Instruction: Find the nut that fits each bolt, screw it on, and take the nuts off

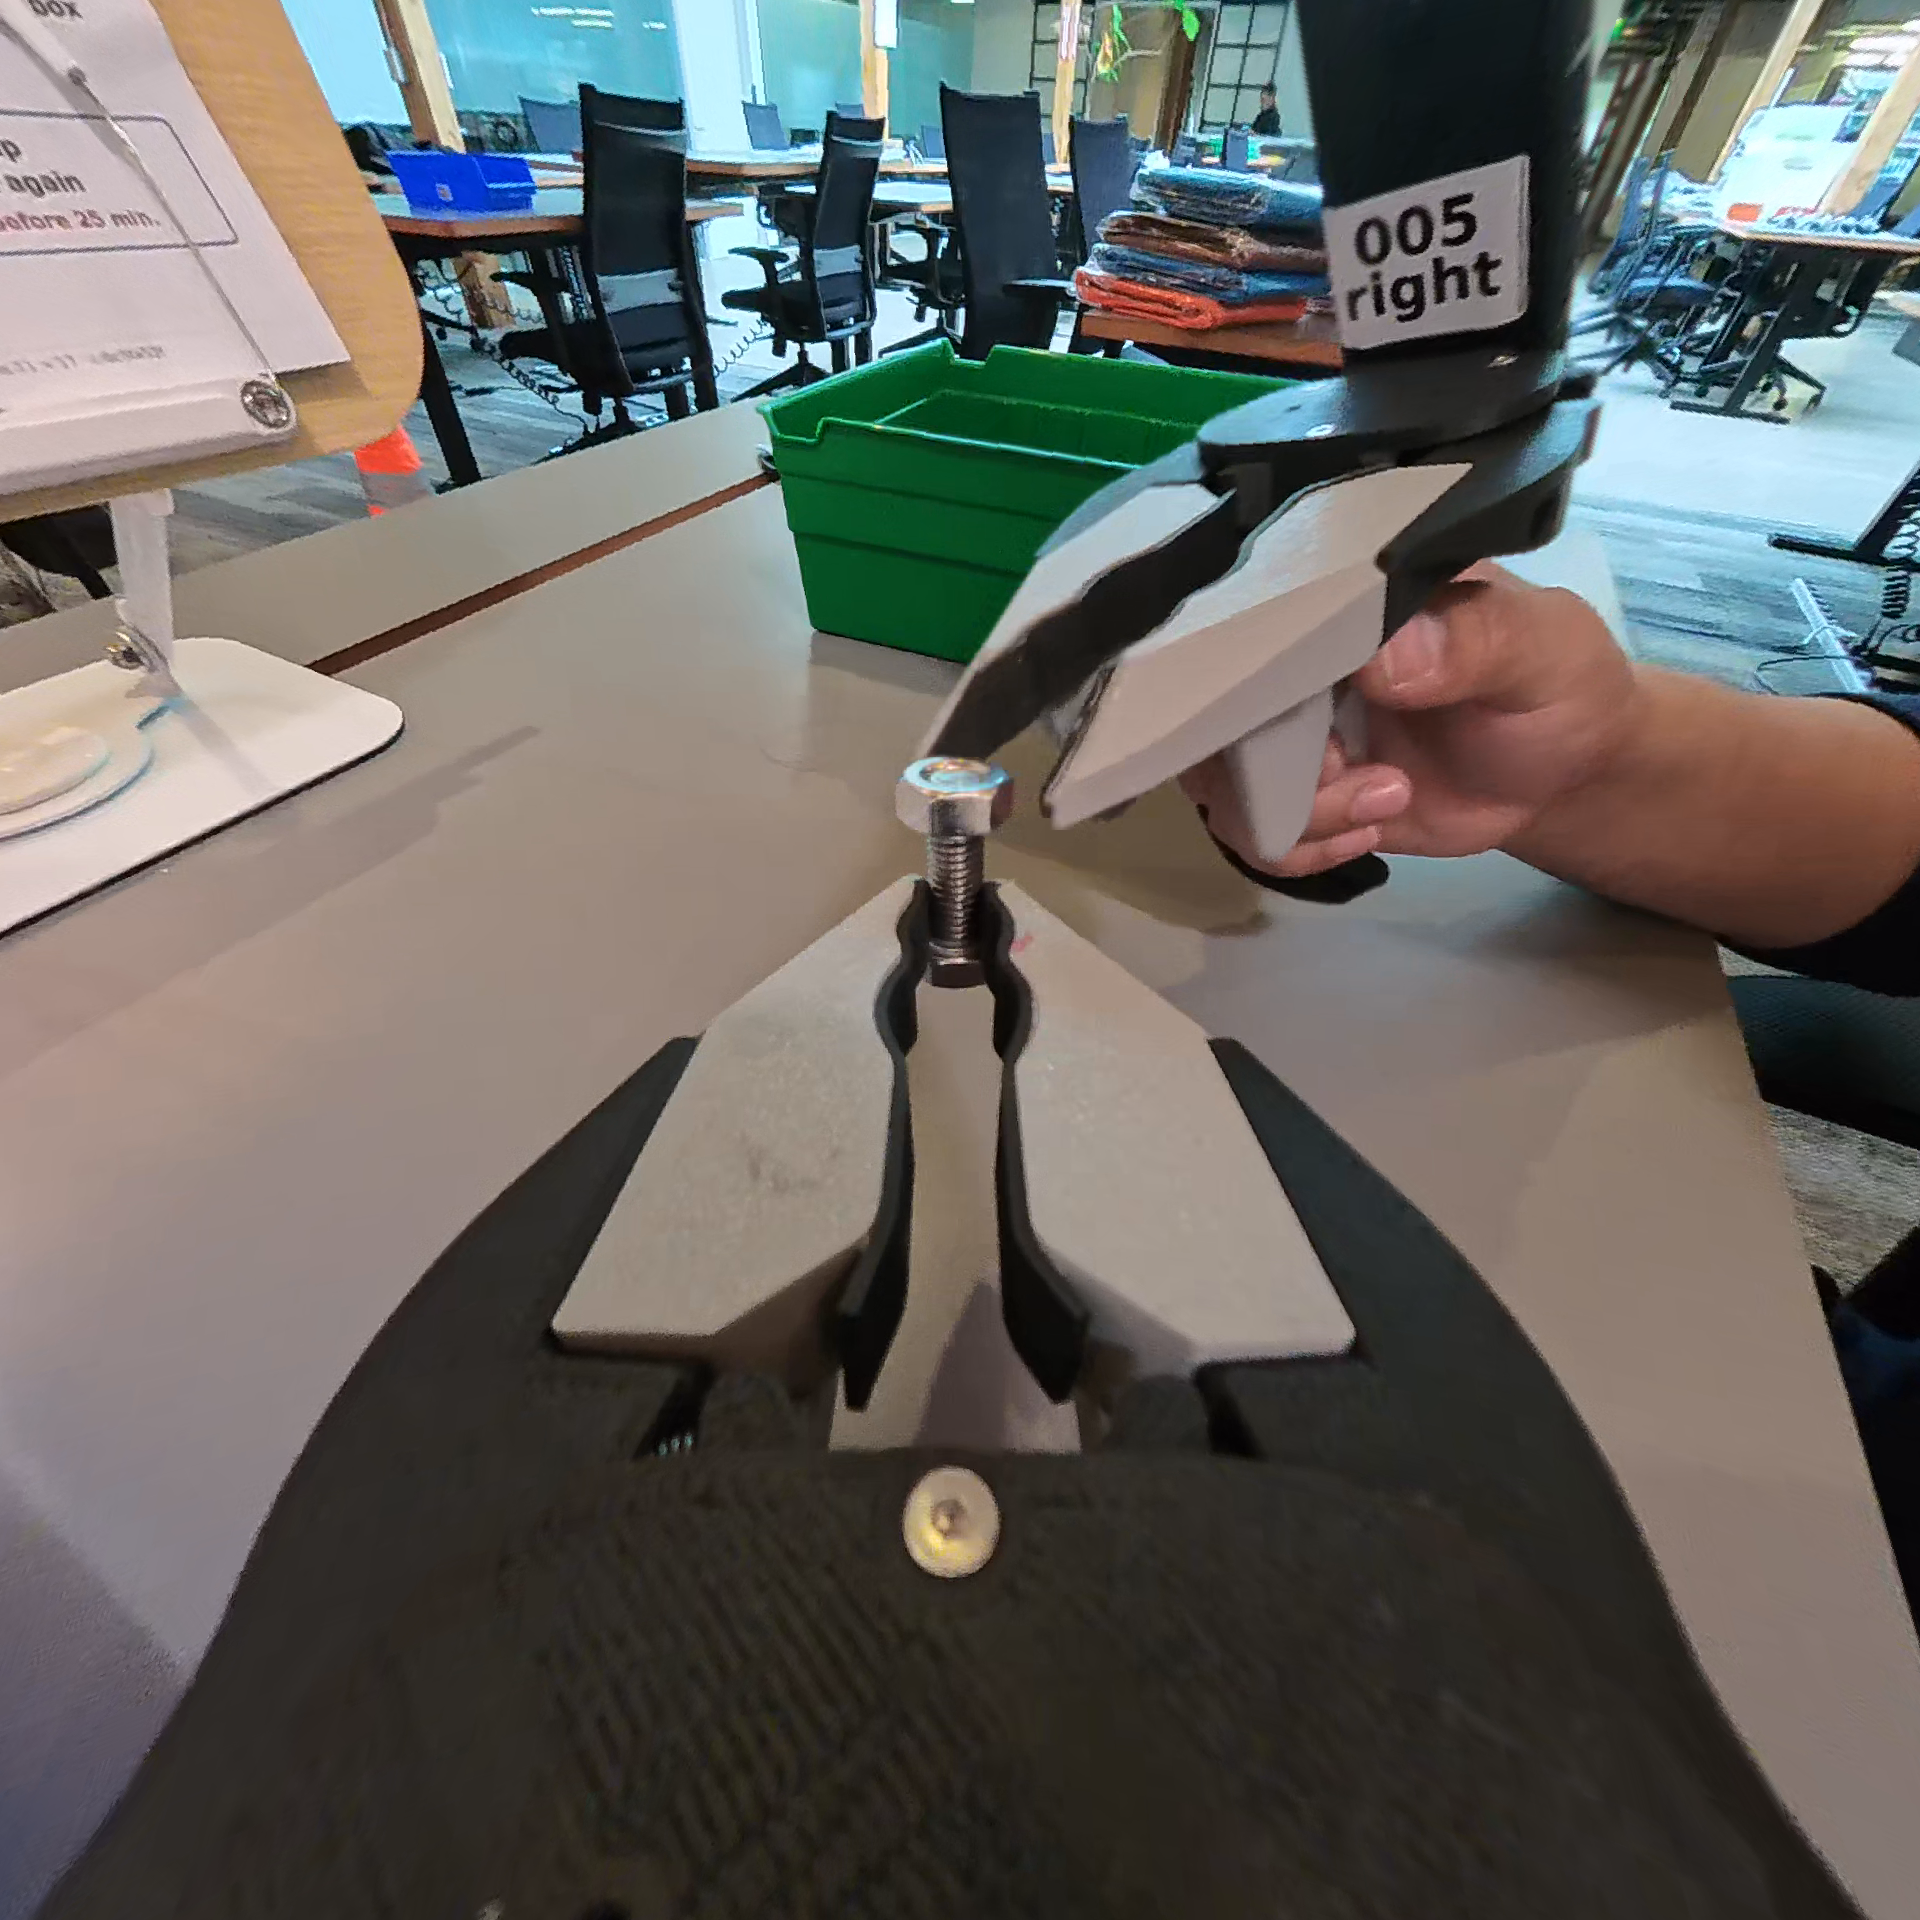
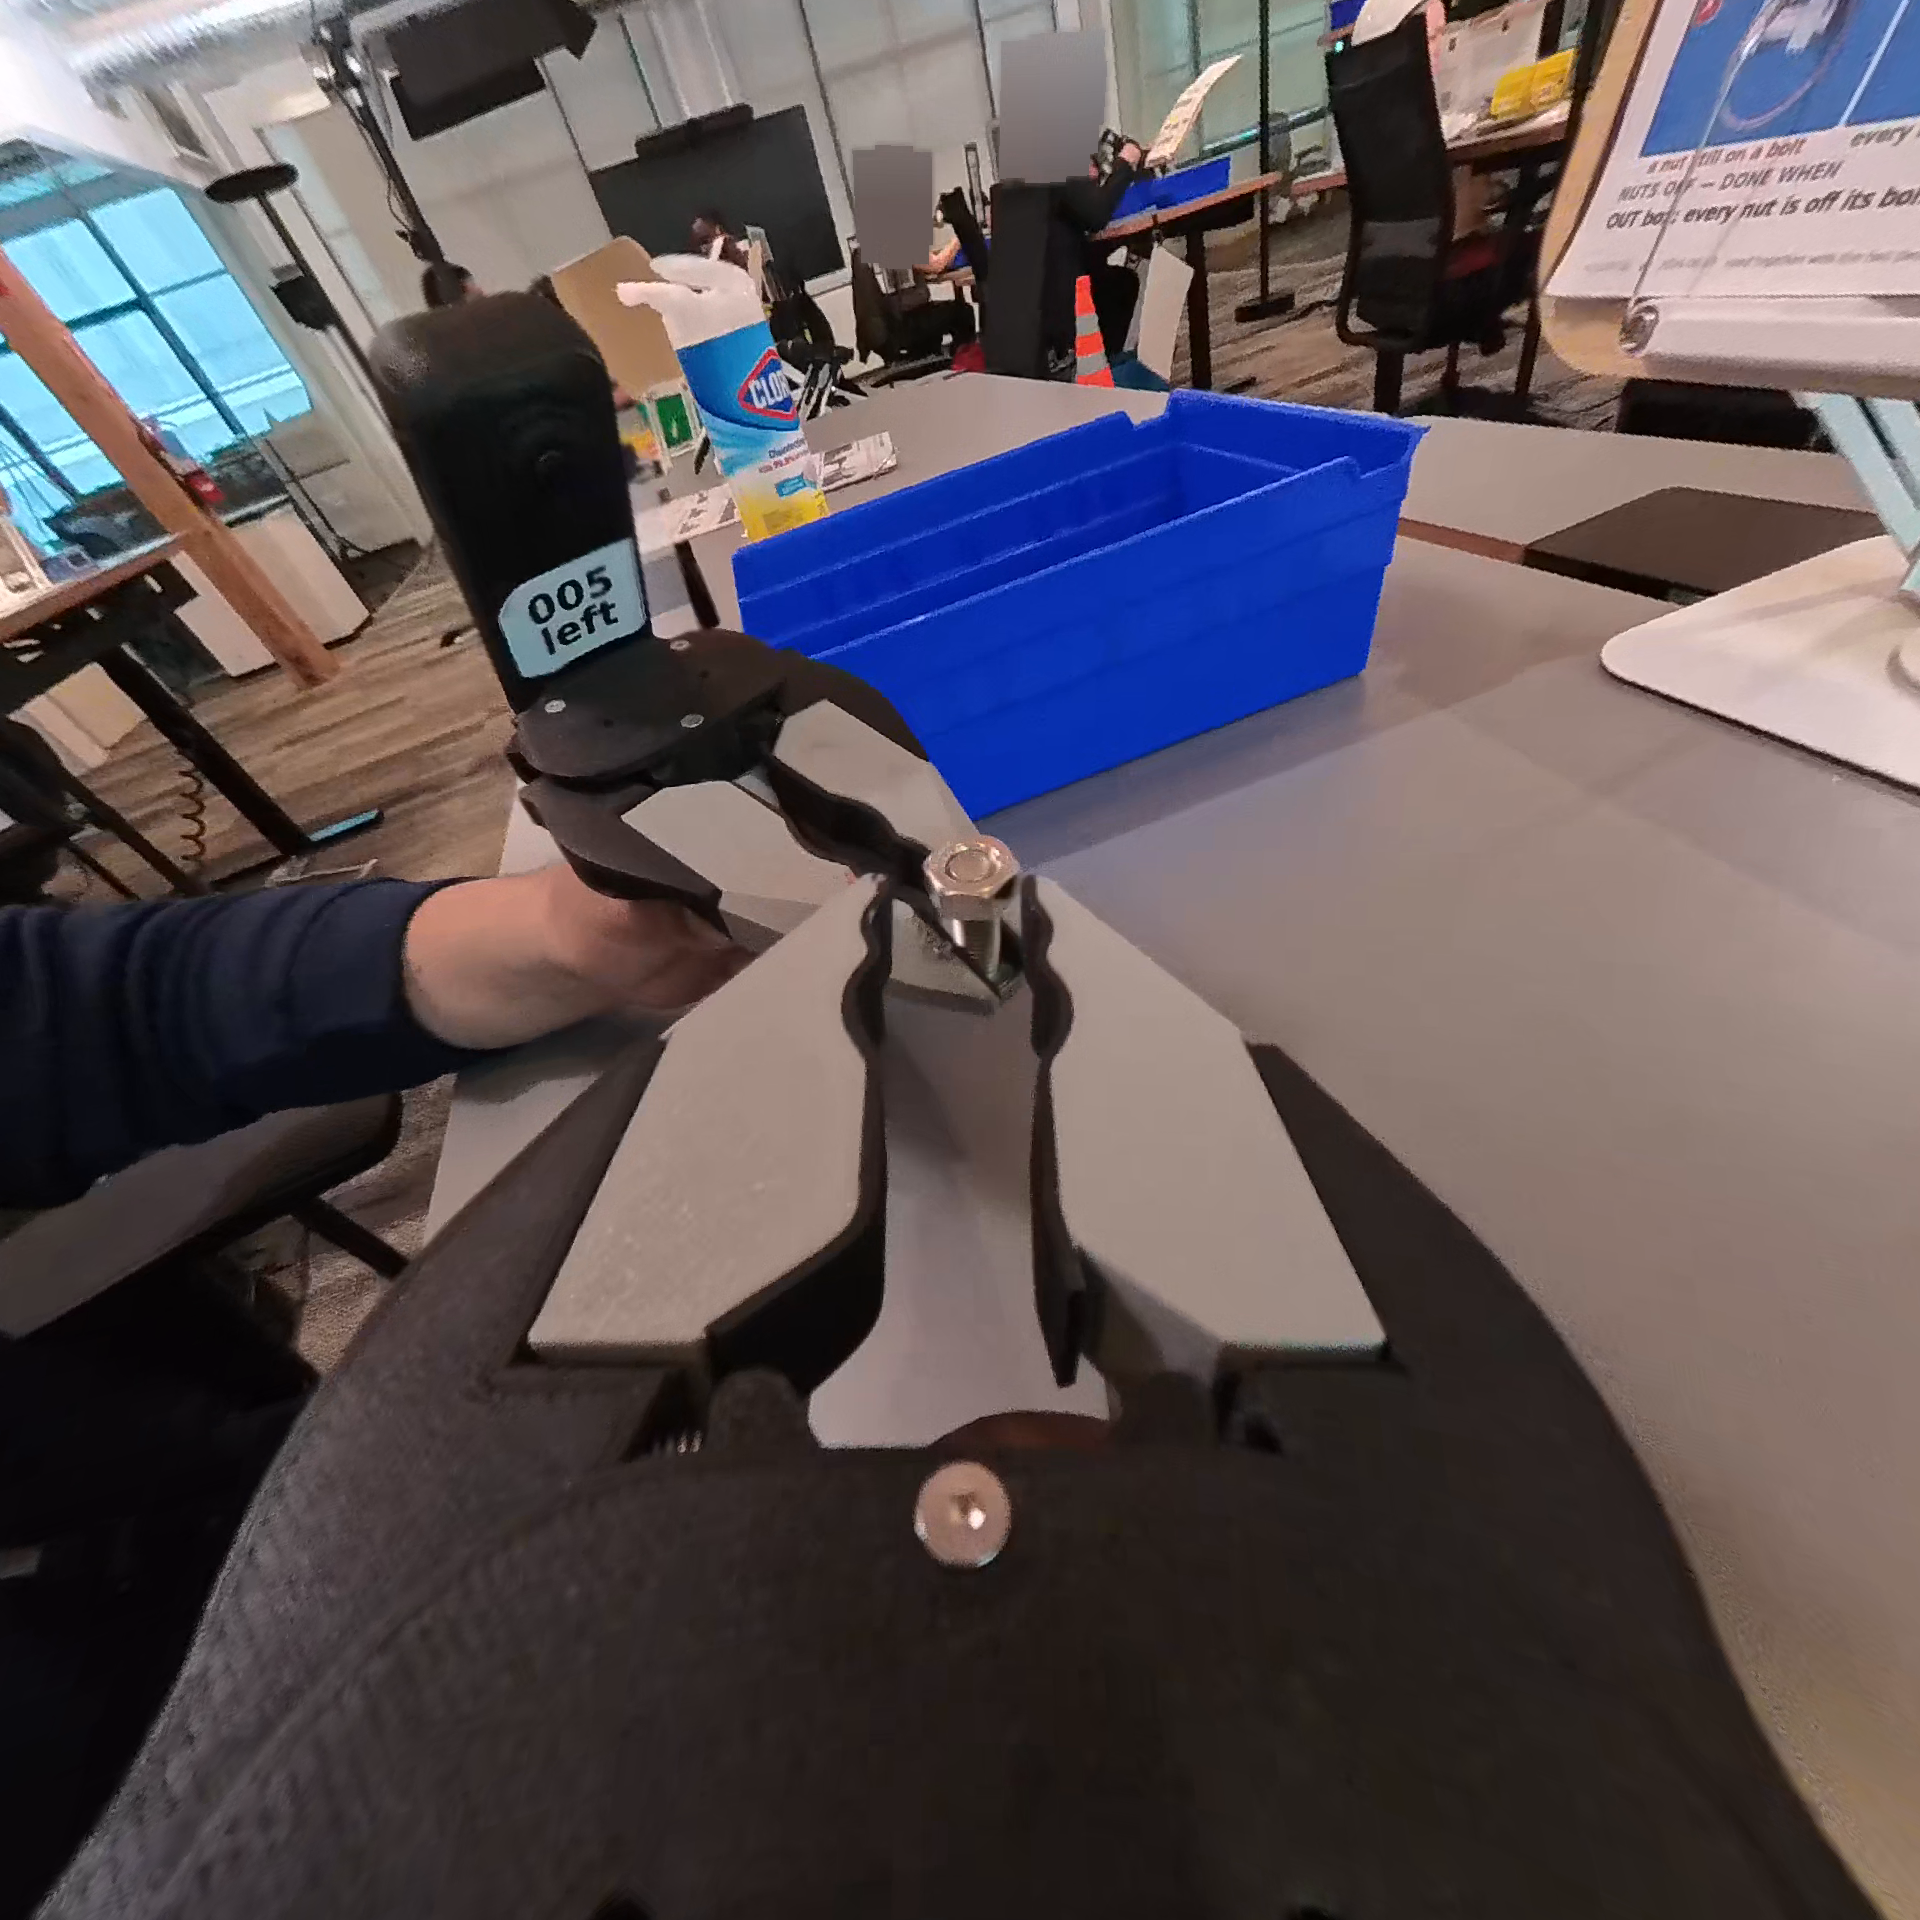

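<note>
Writing stood on a white label (image 1: 1429, 255) on a black handle (image 1: 1434, 94), a pale label (image 2: 569, 608) on the other handle (image 2: 499, 436), two paper signs (image 1: 114, 218) (image 2: 1766, 156), and a wipes tub (image 2: 764, 416).

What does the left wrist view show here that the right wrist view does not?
Only the left wrist view: a green bin behind the work, and the left hand-held gripper shut on the bolt's lower end. Only the right wrist view: a blue bin and a wipes canister. Both: the upright bolt with a nut at its top, and the right hand-held gripper open around it.
</note>
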Action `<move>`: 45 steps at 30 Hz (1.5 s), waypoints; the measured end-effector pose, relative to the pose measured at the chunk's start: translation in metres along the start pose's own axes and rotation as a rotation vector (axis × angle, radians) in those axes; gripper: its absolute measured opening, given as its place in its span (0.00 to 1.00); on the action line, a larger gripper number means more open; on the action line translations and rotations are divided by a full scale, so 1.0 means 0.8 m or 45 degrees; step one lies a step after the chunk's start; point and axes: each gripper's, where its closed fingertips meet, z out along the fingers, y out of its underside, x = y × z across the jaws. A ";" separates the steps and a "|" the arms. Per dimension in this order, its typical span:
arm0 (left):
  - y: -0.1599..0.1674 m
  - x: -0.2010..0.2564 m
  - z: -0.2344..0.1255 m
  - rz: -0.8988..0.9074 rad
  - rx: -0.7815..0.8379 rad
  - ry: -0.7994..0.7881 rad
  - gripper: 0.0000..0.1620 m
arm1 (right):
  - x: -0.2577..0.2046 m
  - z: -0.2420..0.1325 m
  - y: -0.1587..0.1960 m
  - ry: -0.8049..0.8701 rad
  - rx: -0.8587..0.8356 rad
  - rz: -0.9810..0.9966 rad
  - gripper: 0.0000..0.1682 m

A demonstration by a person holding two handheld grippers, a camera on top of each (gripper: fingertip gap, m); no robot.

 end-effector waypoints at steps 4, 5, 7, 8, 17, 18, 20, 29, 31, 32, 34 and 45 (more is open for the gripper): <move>-0.001 0.018 0.010 0.050 -0.013 0.056 0.04 | -0.013 0.017 -0.001 -0.035 0.008 0.006 0.19; 0.000 0.022 0.014 0.055 -0.019 0.073 0.04 | -0.013 0.019 -0.001 -0.032 -0.007 0.000 0.18; 0.004 0.027 0.020 0.044 -0.033 0.090 0.04 | -0.007 0.016 0.002 0.001 -0.025 -0.025 0.14; 0.006 0.027 0.021 0.046 -0.042 0.090 0.04 | -0.002 0.012 0.000 0.020 -0.011 -0.027 0.14; -0.003 0.002 0.005 -0.014 0.015 0.017 0.04 | 0.007 -0.003 -0.004 0.003 0.024 0.044 0.13; -0.002 0.003 0.006 -0.009 0.008 0.021 0.04 | 0.003 0.002 -0.001 -0.005 0.005 0.037 0.14; 0.001 0.010 0.010 0.020 -0.012 0.039 0.04 | -0.001 0.011 0.006 0.014 -0.028 0.003 0.16; -0.001 0.004 0.006 0.009 -0.001 0.015 0.04 | 0.009 -0.004 -0.006 0.035 0.025 0.008 0.16; 0.000 0.001 0.004 0.016 -0.008 -0.001 0.04 | 0.010 -0.005 -0.003 0.026 0.007 0.016 0.16; 0.000 0.000 0.003 0.023 -0.012 -0.004 0.04 | 0.008 -0.004 -0.002 0.012 0.004 0.021 0.16; 0.001 0.004 0.005 0.026 -0.016 0.008 0.04 | 0.001 0.003 0.000 -0.020 0.008 0.030 0.14; 0.003 0.003 0.006 0.000 -0.020 0.014 0.04 | 0.008 -0.003 -0.007 0.018 0.037 0.040 0.15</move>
